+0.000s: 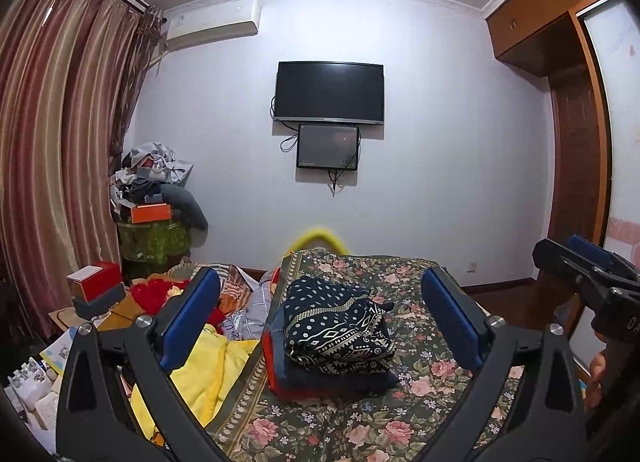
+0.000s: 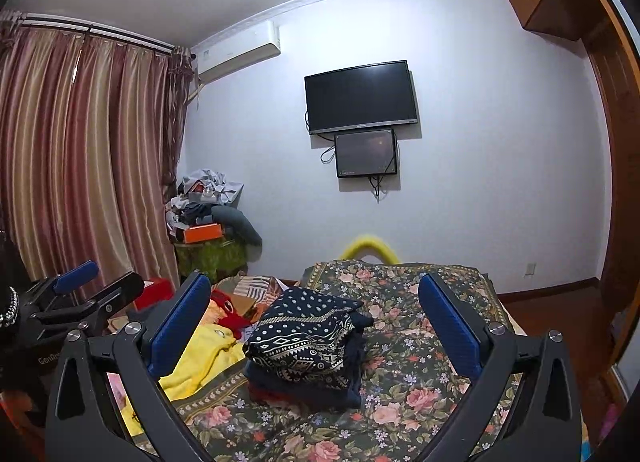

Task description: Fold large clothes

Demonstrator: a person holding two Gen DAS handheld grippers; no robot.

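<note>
On the floral bedspread [image 1: 420,394] lies a folded stack of clothes [image 1: 336,336], the navy patterned garment [image 2: 304,338] uppermost. Both the left gripper [image 1: 322,324] and right gripper [image 2: 314,324] hover spread wide, holding nothing.

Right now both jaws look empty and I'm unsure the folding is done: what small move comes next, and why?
Probably swing the left gripper toward the yellow garment lying crumpled to the left of the folded stack. Both the left and the right gripper stand open and hold nothing, the stack sits tidy on the floral bedspread, and the yellow piece looks unfolded.
</note>
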